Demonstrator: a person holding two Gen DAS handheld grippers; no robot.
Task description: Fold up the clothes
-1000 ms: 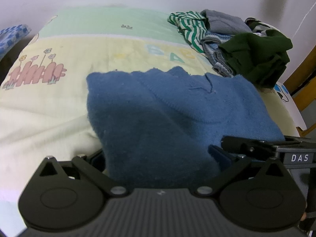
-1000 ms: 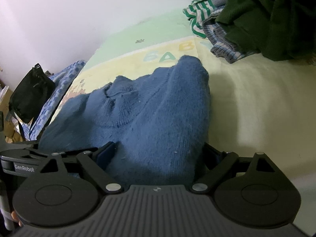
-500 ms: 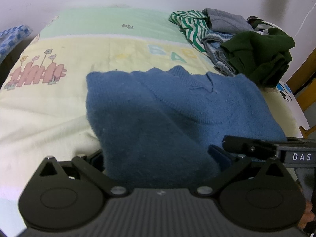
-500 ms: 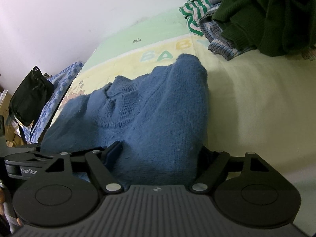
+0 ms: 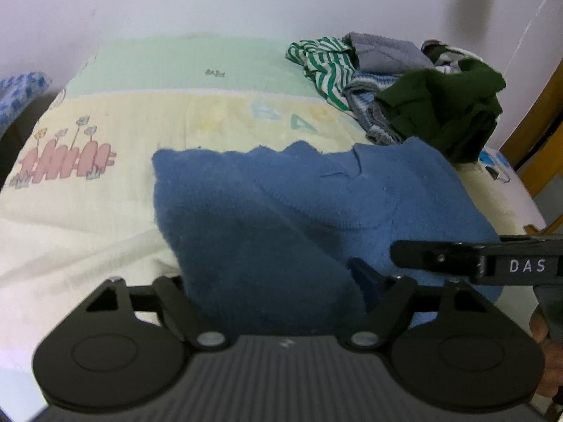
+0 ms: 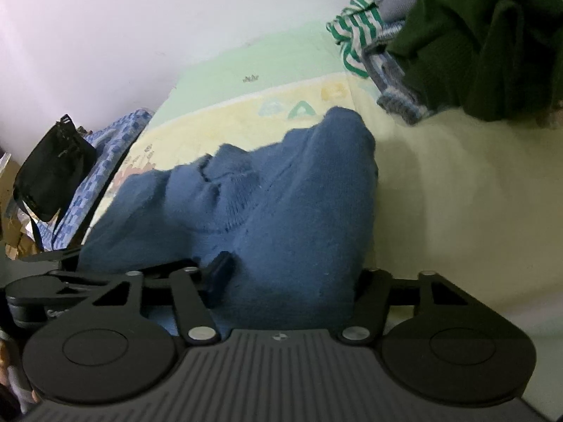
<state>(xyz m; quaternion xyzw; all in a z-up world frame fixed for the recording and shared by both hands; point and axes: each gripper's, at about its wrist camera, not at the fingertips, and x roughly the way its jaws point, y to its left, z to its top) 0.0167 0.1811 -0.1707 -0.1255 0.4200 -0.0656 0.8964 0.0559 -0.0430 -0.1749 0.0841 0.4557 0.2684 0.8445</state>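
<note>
Now both jaws have just been closing around the blue sweater's [image 5: 267, 218] near hem, left gripper [image 5: 271, 292] and right gripper [image 6: 288, 281] half-narrowed, grip unconfirmed; fold likely imminent.

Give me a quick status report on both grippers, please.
Left gripper and right gripper just closing around near edge of blue sweater. Sweater partly folded on bed. Unfolded clothes pile beyond, clear.

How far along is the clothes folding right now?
Done: the blue sweater already lies doubled on the bed sheet. In hand: the left gripper and right gripper have just been closing, each with its near edge between its jaws. Left: the pile of unfolded clothes behind it.
</note>
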